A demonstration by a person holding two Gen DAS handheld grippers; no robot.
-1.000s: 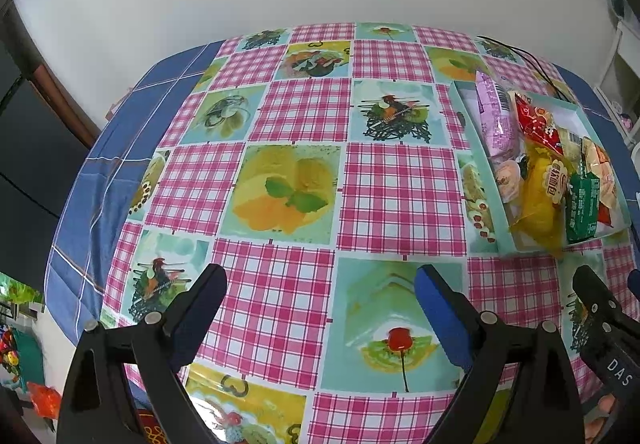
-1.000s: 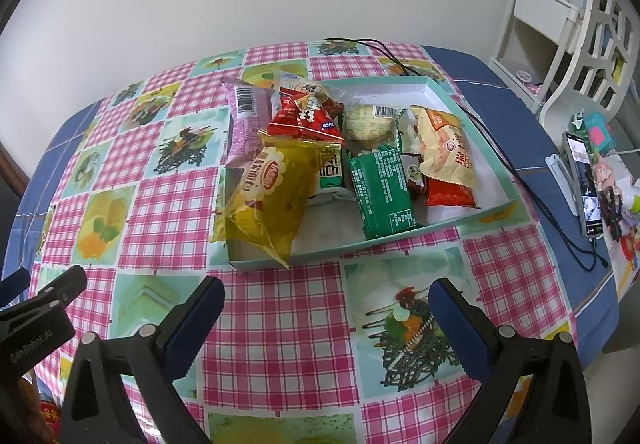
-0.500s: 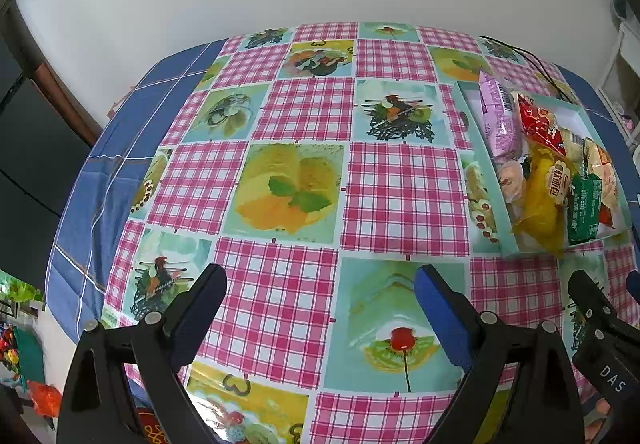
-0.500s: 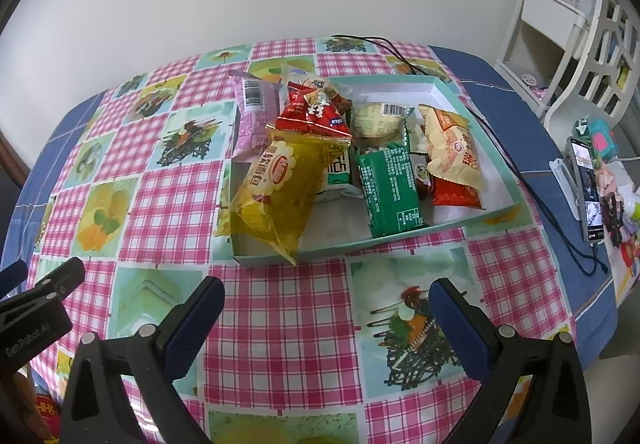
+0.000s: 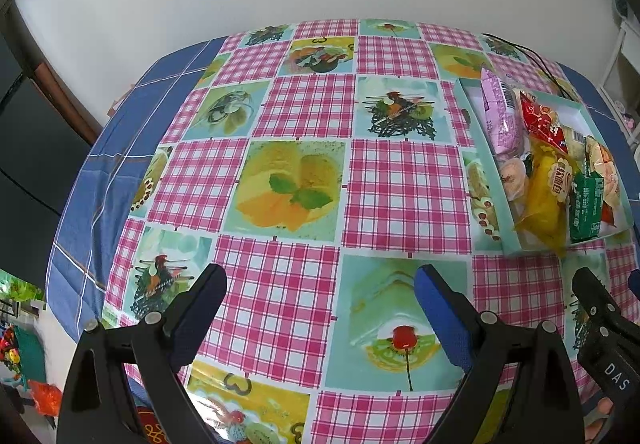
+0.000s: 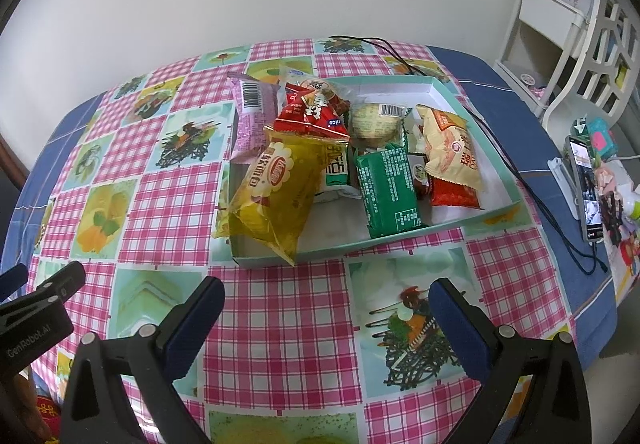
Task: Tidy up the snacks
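Snacks piled in the teal box, nearer us than a second ago as both grippers, fingers wide and empty, close in; sorting stage unclear.

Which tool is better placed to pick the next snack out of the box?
Right. The right tool is open and faces the shallow teal cardboard box, with the yellow snack bag just ahead. The left tool faces bare tablecloth.
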